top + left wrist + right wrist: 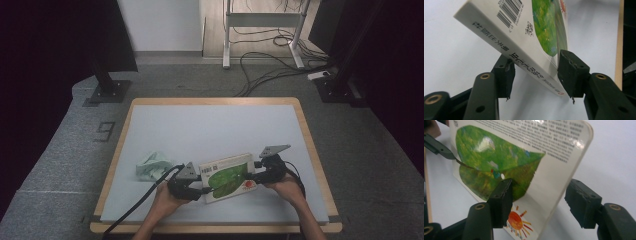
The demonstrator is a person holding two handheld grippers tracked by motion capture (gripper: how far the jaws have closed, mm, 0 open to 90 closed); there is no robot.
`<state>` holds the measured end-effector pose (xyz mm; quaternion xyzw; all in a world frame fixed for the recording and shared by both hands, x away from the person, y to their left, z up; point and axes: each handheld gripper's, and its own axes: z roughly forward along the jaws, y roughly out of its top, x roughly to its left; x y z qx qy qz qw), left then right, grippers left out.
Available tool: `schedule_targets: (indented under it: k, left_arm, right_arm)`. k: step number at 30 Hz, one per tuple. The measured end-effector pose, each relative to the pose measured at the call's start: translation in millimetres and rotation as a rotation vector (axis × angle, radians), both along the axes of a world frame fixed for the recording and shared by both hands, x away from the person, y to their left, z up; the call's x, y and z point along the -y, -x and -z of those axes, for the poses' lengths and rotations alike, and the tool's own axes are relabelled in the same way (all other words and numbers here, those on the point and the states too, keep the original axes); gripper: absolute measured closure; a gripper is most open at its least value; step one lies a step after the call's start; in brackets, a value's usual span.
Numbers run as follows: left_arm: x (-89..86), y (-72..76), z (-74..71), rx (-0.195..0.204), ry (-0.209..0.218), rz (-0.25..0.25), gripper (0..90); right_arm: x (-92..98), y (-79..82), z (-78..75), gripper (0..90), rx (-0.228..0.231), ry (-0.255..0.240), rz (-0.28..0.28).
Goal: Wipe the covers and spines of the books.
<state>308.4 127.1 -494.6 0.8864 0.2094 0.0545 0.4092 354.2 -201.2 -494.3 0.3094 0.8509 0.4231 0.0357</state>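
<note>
A white board book with a green leaf and a red sun on its cover is held tilted near the table's front edge, between the two grippers. My left gripper is at its left end. In the left gripper view the spine corner of the book sits slantwise in my left gripper, with one pad on the cover and the other against the underside. My right gripper is at the book's right end. There the book stands between the jaws of my right gripper; one pad lies by the cover, the other stands apart from the edge.
A crumpled pale-green cloth lies left of the left hand. The grey table top has a wooden rim. Beyond it on the floor are cables, a white desk frame and black stands.
</note>
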Motion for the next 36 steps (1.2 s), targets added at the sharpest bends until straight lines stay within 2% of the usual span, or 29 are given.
schedule_targets:
  k: [3,8,13,20,28,33,36]
  left_arm:
    - [-1.4,-0.2,-2.0,-0.009,0.011,0.009,52.0]
    - [-2.5,-1.4,-4.0,-0.010,0.011,0.018,54.5]
    - [-5.7,-4.2,-9.6,-0.002,0.019,0.013,60.8]
    - [-9.1,-8.9,-15.7,0.002,0.018,0.002,68.7]
    - [-8.8,-19.5,-21.5,0.028,-0.029,-0.013,70.6]
    - [-8.6,-29.7,-25.4,0.052,-0.075,-0.027,69.8]
    - [-9.3,-36.9,-27.7,0.059,-0.082,-0.035,69.1]
  right_arm:
    - [-1.6,1.2,-3.7,42.3,0.017,-0.023,-0.004]
    - [-2.7,2.9,-8.7,44.1,0.031,-0.017,0.004]
    - [-0.1,4.4,-11.8,47.2,0.054,-0.050,0.012]
    - [-0.9,4.7,-15.5,49.7,0.087,-0.068,0.017]
    - [-3.3,4.1,-17.6,51.2,0.130,-0.056,0.021]
    - [-6.8,2.0,-18.3,52.3,0.144,-0.049,0.036]
    - [-9.2,-1.2,-18.9,52.5,0.153,-0.044,0.049]
